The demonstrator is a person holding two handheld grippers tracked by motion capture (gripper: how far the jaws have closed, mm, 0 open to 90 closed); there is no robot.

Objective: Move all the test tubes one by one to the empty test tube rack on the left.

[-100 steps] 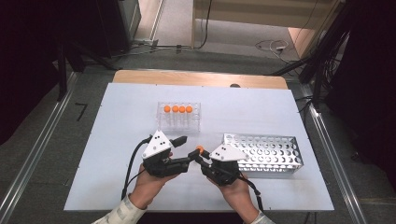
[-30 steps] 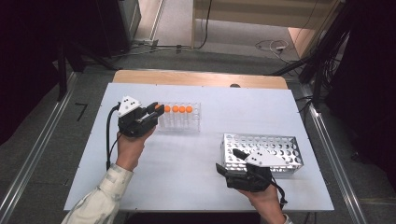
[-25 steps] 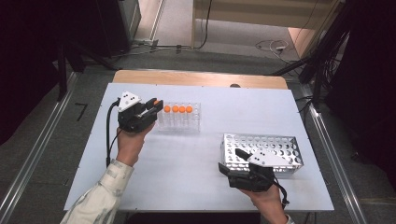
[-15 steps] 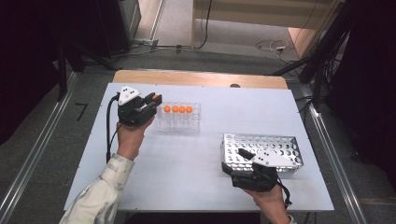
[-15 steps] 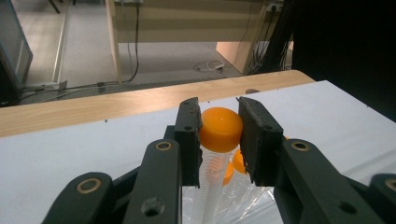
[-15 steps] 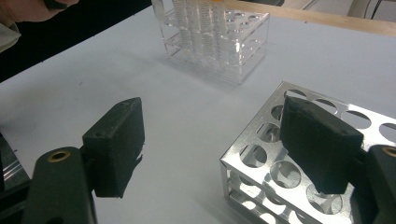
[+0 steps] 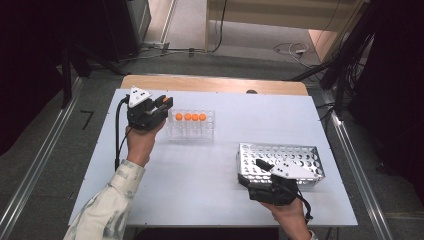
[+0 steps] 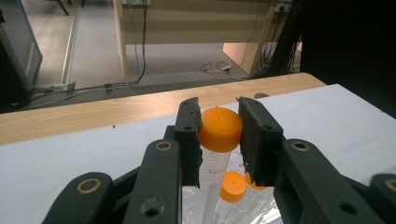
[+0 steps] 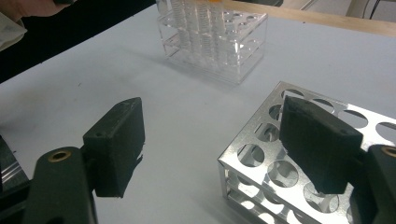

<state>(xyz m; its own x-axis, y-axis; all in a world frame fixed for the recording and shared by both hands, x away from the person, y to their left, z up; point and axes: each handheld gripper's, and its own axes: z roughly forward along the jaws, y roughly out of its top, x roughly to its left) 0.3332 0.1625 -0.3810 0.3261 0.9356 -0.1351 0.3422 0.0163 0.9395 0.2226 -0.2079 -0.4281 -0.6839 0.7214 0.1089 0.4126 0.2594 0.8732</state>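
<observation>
My left gripper (image 7: 164, 103) is shut on the orange cap of a clear graduated tube (image 8: 219, 129), held just off the left end of a clear plastic rack (image 7: 191, 128). That rack carries several orange-capped tubes (image 7: 188, 116); two of their caps (image 8: 232, 185) show below my jaws in the left gripper view. My right gripper (image 7: 254, 173) stands wide open at the near left corner of a perforated metal rack (image 7: 300, 157), with nothing between its jaws. In the right gripper view the right jaw hangs over the metal rack (image 9: 267, 150), and the clear rack (image 9: 219, 44) lies farther off.
The white table top (image 7: 200, 175) ends in a wooden strip (image 7: 210, 82) along the far edge. Cables trail from both grippers. Dark equipment and floor cables surround the table. A person's sleeve (image 7: 107, 210) comes in at the bottom left.
At first both grippers met at the front centre. Since then the left one carried the tube to the clear rack's left end, and the right one edged against the metal rack.
</observation>
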